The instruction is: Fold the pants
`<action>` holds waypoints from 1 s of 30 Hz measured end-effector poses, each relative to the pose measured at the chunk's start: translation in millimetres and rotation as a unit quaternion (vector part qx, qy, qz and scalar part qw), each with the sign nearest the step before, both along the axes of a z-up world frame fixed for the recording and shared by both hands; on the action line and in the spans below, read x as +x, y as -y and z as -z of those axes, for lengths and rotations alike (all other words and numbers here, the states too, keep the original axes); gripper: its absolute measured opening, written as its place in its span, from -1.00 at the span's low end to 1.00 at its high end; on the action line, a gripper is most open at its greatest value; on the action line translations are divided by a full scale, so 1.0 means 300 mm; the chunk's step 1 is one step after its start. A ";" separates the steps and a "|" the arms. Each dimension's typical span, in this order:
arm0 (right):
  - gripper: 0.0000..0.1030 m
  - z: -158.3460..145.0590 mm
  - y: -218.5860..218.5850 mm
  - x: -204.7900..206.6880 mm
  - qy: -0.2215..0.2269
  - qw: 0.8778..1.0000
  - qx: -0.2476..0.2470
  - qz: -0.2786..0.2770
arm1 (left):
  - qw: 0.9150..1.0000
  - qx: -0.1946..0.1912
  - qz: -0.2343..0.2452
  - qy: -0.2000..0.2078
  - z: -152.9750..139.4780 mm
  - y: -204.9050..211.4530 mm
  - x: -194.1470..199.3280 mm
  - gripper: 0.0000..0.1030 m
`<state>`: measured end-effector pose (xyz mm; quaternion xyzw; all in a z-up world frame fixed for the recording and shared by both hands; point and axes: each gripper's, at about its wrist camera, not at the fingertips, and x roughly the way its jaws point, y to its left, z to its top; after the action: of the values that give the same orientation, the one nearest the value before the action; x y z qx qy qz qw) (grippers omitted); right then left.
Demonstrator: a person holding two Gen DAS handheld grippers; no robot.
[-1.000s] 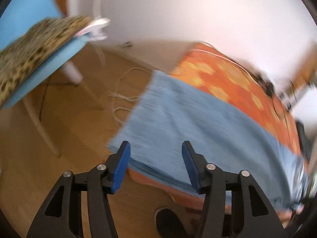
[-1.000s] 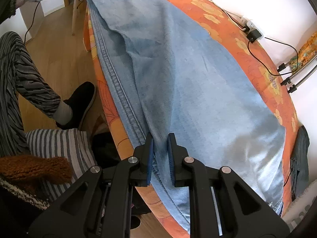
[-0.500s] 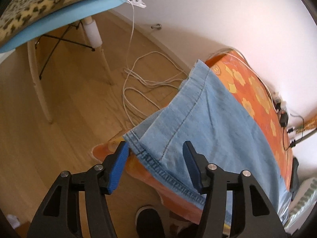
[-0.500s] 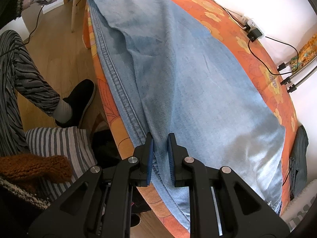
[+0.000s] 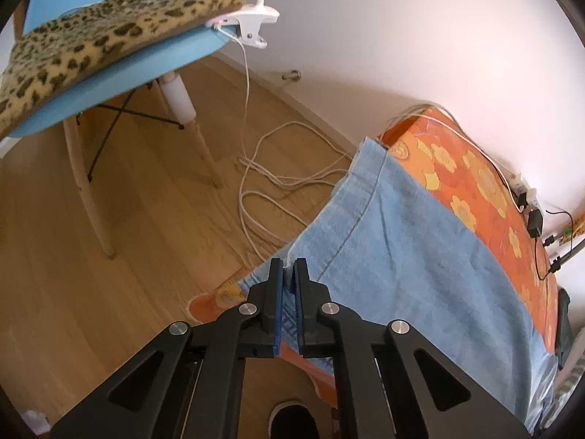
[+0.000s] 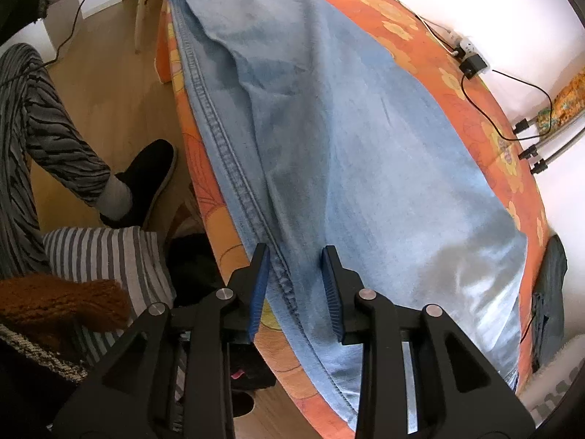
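1. The jeans (image 5: 420, 256) lie spread along an orange flowered cover (image 5: 475, 183) on a long raised surface; what is under the cover cannot be told.
2. Their hem end reaches the cover's corner near the chair (image 5: 109, 73), and their near seam runs along the cover's front edge.
3. The left gripper (image 5: 288, 274) is pinched almost fully together on the hem corner of the jeans, with denim showing between its blue pads (image 5: 278, 314).
4. The right gripper (image 6: 296, 285) has its jaws opening; they straddle the thick side seam (image 6: 226, 153), and the pads (image 6: 259, 292) stand apart from the cloth.
5. The floor (image 5: 128, 256) is pale wood and the wall (image 5: 402, 36) is white.
6. The chair has a blue seat, light wooden legs and a leopard-print cushion (image 5: 91, 36) on top; its back is cut off by the frame.
7. A white clip (image 5: 252, 23) grips the seat edge, and its white cord (image 5: 263, 190) drops into loose loops on the floor.
8. A black plug (image 6: 473, 64) lies on the cover's far edge by the wall, with black leads trailing from it.
9. In the right wrist view a striped trouser leg (image 6: 55, 139) and a black shoe (image 6: 146, 175) stand beside the cover's front edge.
10. A dark cloth (image 6: 552, 292) at the far end of the cover is too squeezed by the lens to make out.
11. The bright wall washes out detail near the upper frame edges.
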<state>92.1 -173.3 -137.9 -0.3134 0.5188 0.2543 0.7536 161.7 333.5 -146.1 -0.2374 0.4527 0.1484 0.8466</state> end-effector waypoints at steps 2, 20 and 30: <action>-0.77 -0.012 0.003 -0.001 0.004 1.000 -0.002 0.004 | 1.000 0.002 -0.001 0.003 -0.010 -0.005 0.000 -0.92; -0.88 -0.052 0.001 -0.020 0.010 1.000 0.005 0.005 | 0.998 -0.068 -0.011 0.008 0.014 -0.069 -0.045 -0.67; -0.88 -0.071 0.015 -0.005 0.011 1.000 0.013 0.017 | 0.994 -0.105 -0.014 -0.013 0.072 -0.011 -0.013 -0.40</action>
<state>90.4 -178.0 -116.8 -0.2973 0.5127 0.2447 0.7674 157.9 336.7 -167.7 -0.3298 0.4733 0.1152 0.8087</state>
